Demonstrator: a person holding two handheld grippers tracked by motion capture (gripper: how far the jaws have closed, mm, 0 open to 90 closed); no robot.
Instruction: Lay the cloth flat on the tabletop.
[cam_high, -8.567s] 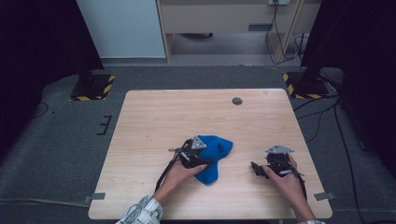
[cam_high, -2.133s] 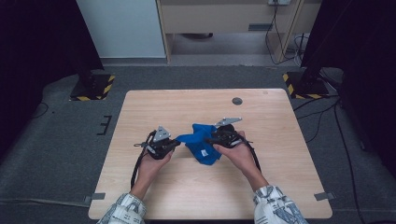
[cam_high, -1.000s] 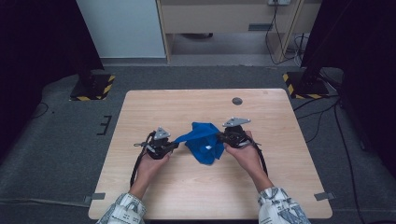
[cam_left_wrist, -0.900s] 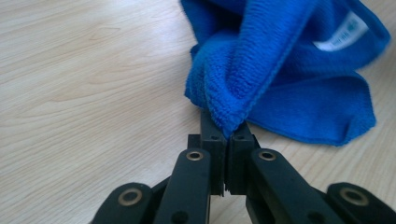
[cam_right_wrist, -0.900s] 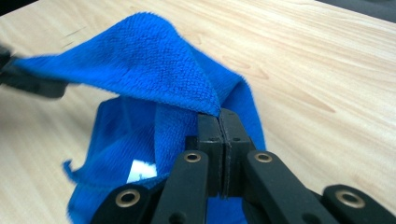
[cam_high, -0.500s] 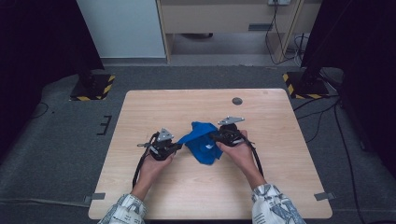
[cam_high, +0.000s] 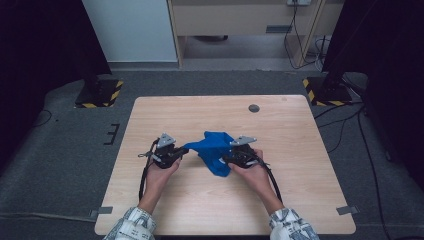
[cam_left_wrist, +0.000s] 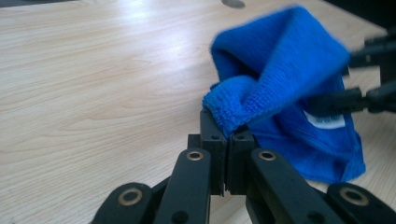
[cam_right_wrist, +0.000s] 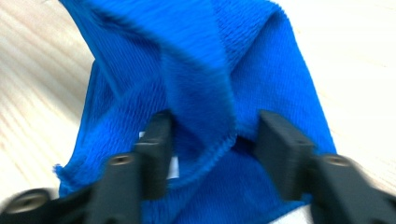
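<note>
Blue cloth (cam_high: 215, 150) is hanging bunched over the middle of the wooden table (cam_high: 300, 195), nearer its front edge. Left gripper (cam_left_wrist: 227, 142) is pinching one corner tight, anchoring it, while the right gripper (cam_right_wrist: 212, 140), jaws just parting around a loose fold, is likely regrasping to spread it.

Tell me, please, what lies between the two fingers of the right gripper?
In the right gripper view, a fold of the blue cloth lies between the parted fingers of the right gripper, which have just been opening; neither visibly presses it.
</note>
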